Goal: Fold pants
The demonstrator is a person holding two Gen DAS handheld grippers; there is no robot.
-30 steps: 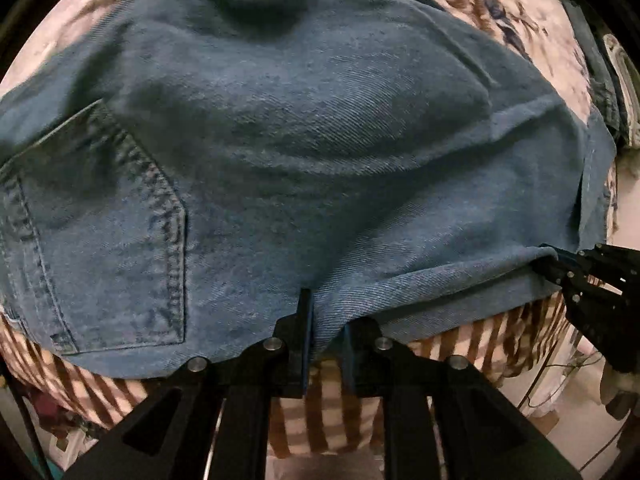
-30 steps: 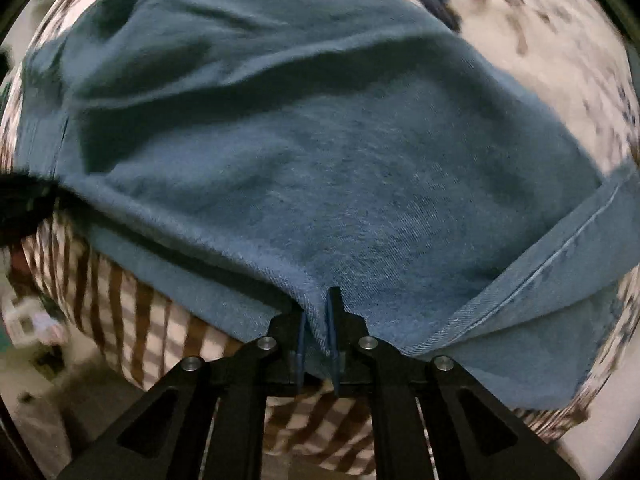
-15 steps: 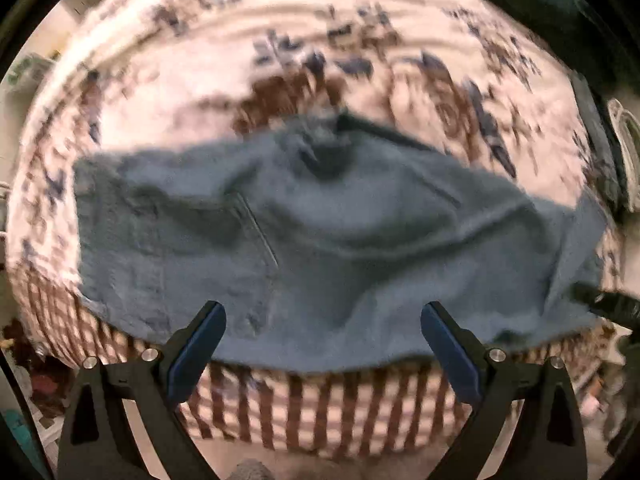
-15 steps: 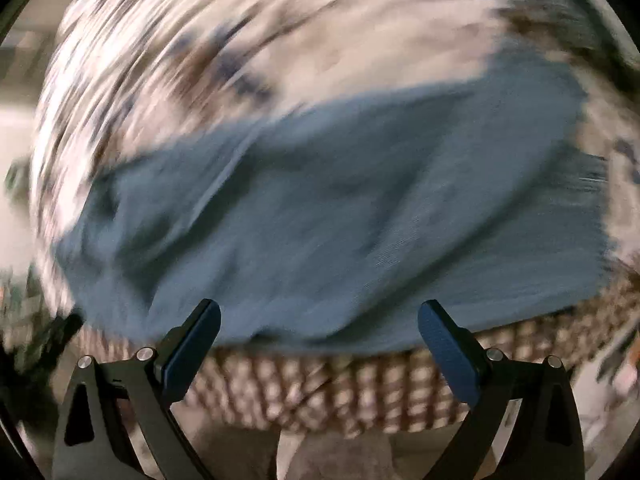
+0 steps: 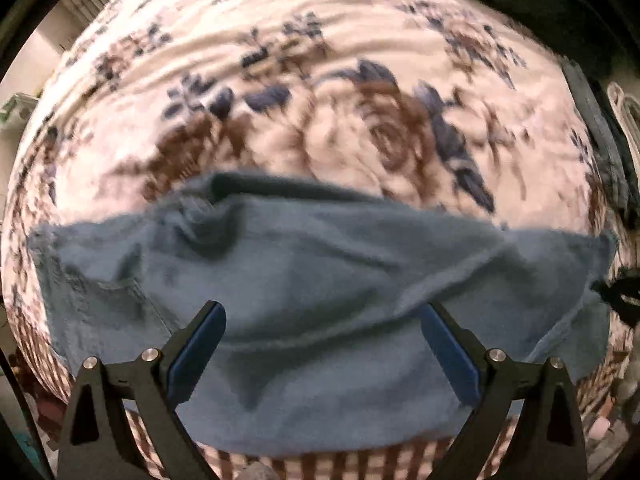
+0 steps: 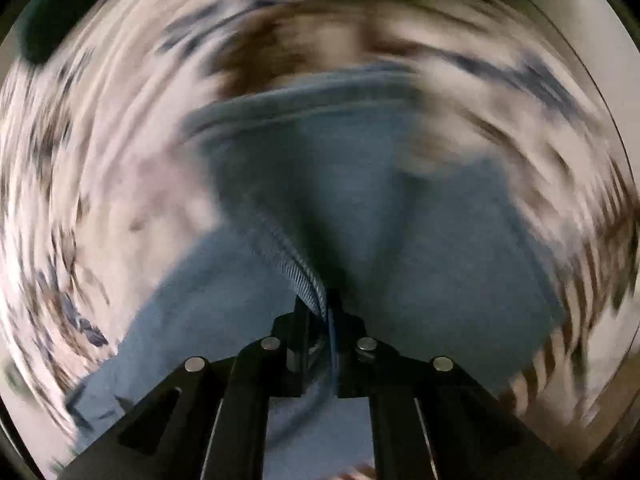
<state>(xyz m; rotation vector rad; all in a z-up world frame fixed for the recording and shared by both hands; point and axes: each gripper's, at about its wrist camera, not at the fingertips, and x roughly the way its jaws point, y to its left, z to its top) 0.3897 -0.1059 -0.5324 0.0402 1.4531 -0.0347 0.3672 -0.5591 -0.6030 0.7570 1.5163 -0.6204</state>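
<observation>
Pants (image 5: 320, 300) lie folded on bed's floral blanket (image 5: 320, 92), directly beneath left tool (image 5: 322, 340). Left tool fingers spread wide, nothing between, hanging clear above cloth: released, likely to let fold settle. Right tool (image 6: 323, 312), just closing, now pinches denim seam edge (image 6: 304, 276) right at its tips, probably to draw next fold. Right view heavily blurred.

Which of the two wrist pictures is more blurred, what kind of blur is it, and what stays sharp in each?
Right wrist view: far blurrier, the flowered bedcover smeared in circular streaks as from a spin; only the right gripper, shut on a seam of the jeans, stays sharp. Left wrist view: mild blur softens the jeans and bedcover; the open left gripper is crisp. Fisheye bulge in both.
</observation>
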